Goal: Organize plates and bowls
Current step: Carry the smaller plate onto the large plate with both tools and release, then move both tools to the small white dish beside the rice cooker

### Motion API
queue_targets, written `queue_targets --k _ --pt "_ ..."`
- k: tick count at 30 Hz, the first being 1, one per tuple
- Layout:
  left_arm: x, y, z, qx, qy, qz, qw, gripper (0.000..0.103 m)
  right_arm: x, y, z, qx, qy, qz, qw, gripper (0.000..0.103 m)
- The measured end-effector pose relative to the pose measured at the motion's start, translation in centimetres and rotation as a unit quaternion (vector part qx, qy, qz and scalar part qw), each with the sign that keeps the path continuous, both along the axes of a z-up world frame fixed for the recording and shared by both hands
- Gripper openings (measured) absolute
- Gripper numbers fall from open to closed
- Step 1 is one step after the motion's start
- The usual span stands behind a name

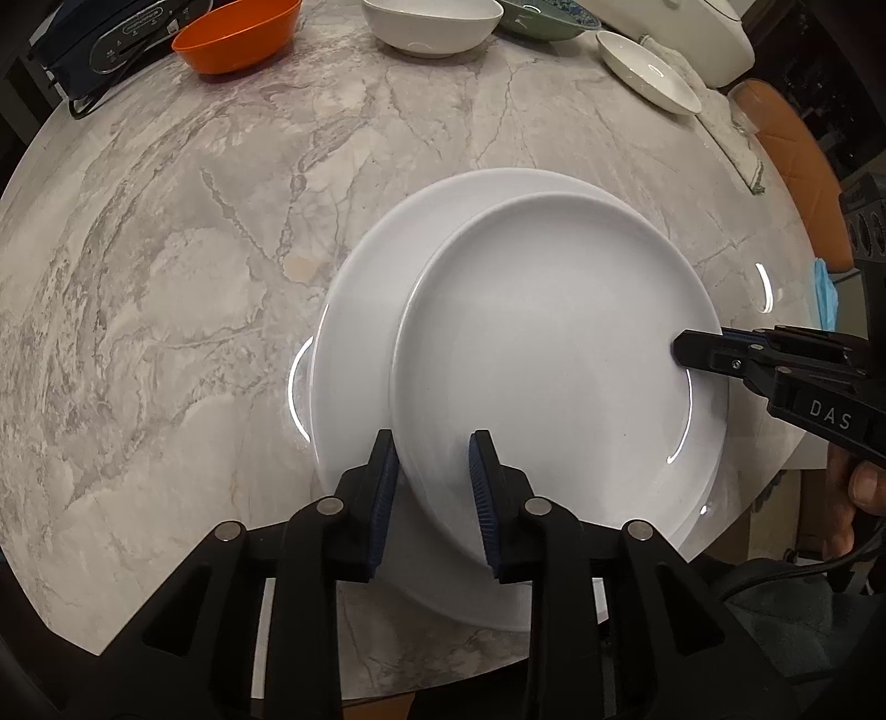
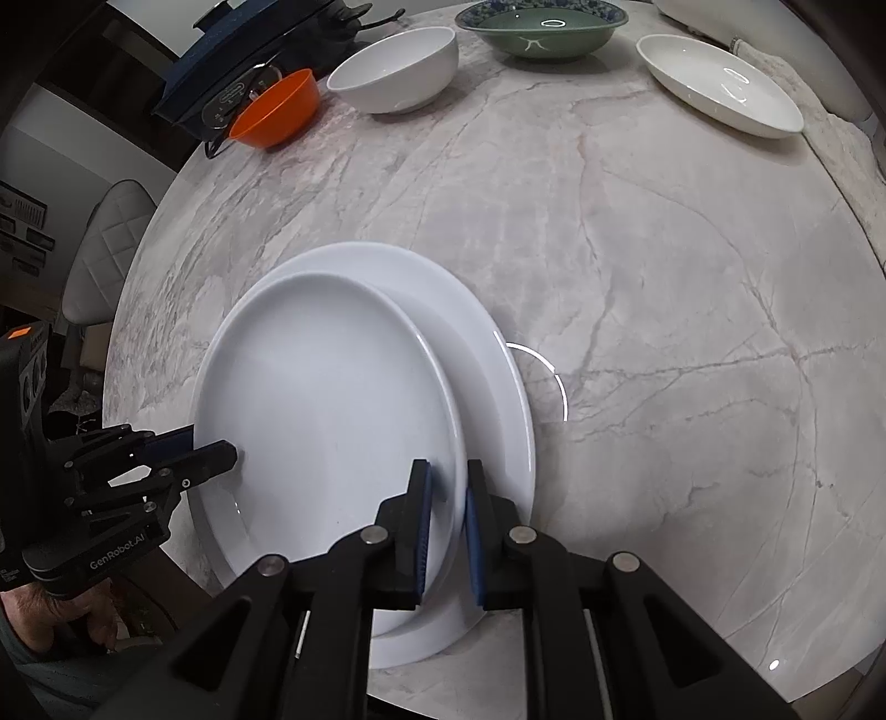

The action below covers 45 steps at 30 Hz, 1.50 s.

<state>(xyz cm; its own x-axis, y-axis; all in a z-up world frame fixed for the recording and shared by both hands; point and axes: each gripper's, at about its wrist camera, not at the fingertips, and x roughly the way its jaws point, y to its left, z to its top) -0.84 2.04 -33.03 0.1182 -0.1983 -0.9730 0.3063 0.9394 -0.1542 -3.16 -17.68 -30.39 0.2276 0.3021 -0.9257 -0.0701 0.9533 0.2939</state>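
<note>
Two white plates lie stacked off-centre on the marble table. The upper plate (image 1: pixel 542 354) (image 2: pixel 332 410) sits on the larger lower plate (image 1: pixel 360 310) (image 2: pixel 482 376). My left gripper (image 1: pixel 434 459) straddles the upper plate's left rim, jaws a plate-rim's width apart with the rim between them; it also shows in the right wrist view (image 2: pixel 213 448). My right gripper (image 2: pixel 448 487) straddles the upper plate's right rim, jaws nearly closed on it; in the left wrist view it (image 1: pixel 684 351) reaches onto the plate's right edge.
At the table's far side stand an orange bowl (image 2: pixel 277 108), a white bowl (image 2: pixel 396 69), a green patterned bowl (image 2: pixel 540 27) and a shallow white dish (image 2: pixel 720 83). A dark appliance (image 2: pixel 249 50) sits at the far left. Chairs stand beyond the table edge.
</note>
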Motion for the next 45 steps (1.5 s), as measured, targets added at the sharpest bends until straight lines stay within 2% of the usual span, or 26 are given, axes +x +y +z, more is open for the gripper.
queue_targets --k 1,2,4,8,13,15,17,19,21,23,27,32,34,36,38,42,45 --pt "0.0 0.0 0.1 -0.003 -0.002 -0.003 1.0 0.039 0.0 0.0 0.0 -0.001 -0.001 0.0 1.0 0.014" --pt "-0.2 -0.2 0.3 -0.007 -0.005 -0.007 0.9999 0.055 0.0 0.0 0.1 -0.003 -0.002 0.001 1.0 0.014" --pt "-0.3 -0.6 0.6 -0.01 -0.013 -0.015 0.9997 0.068 -0.1 0.2 0.2 -0.005 -0.005 0.002 1.0 0.017" --pt "-0.3 -0.2 0.8 -0.017 -0.015 -0.008 0.9997 0.068 -0.2 0.6 0.6 -0.005 -0.018 0.004 1.0 0.036" --pt "-0.1 1.1 2.2 -0.029 -0.026 0.013 0.9992 0.068 -0.4 0.6 0.9 -0.007 -0.028 -0.002 1.0 0.042" --pt "0.1 1.8 2.9 -0.039 -0.031 0.024 0.9985 0.068 -0.5 0.4 1.2 -0.002 -0.035 -0.01 0.999 0.049" --pt "0.3 2.2 3.5 -0.053 -0.036 0.038 0.9972 0.073 -0.8 -0.1 1.7 0.007 -0.046 -0.022 0.999 0.056" --pt "0.6 2.8 4.2 -0.064 -0.046 0.051 0.9956 0.075 -1.3 -1.1 2.5 0.02 -0.07 -0.046 0.996 0.063" --pt "0.9 3.4 4.6 -0.073 -0.051 0.06 0.9942 0.083 -1.8 -2.8 3.1 0.039 -0.088 -0.081 0.992 0.072" --pt "1.1 3.7 5.1 -0.081 -0.058 0.068 0.9927 0.095 -2.2 -4.6 3.1 0.045 -0.092 -0.116 0.988 0.074" --pt "1.1 3.5 6.1 -0.095 -0.076 0.067 0.9903 0.098 -3.4 -7.7 2.3 0.047 -0.08 -0.167 0.982 0.074" --pt "0.9 1.7 8.3 -0.111 -0.131 0.054 0.9837 0.102 -4.4 -10.4 1.6 0.066 -0.06 -0.21 0.974 0.075" --pt "1.5 0.7 8.8 -0.116 -0.116 0.054 0.9849 0.102 -4.2 -11.1 1.5 0.073 -0.058 -0.213 0.973 0.075" --pt "2.8 -0.5 8.5 -0.106 -0.061 0.063 0.9905 0.102 -3.9 -11.9 1.8 0.081 -0.065 -0.215 0.971 0.075" --pt "3.8 -1.5 8.3 -0.104 -0.037 0.08 0.9907 0.101 -3.4 -13.2 1.9 0.094 -0.069 -0.219 0.969 0.075" --pt "6.1 -4.6 9.1 -0.096 -0.043 0.096 0.9899 0.101 -1.4 -16.5 2.0 0.123 -0.06 -0.217 0.967 0.075" --pt "8.5 -7.8 10.4 -0.094 -0.047 0.12 0.9872 0.101 1.0 -20.2 2.5 0.121 -0.046 -0.205 0.97 0.075"
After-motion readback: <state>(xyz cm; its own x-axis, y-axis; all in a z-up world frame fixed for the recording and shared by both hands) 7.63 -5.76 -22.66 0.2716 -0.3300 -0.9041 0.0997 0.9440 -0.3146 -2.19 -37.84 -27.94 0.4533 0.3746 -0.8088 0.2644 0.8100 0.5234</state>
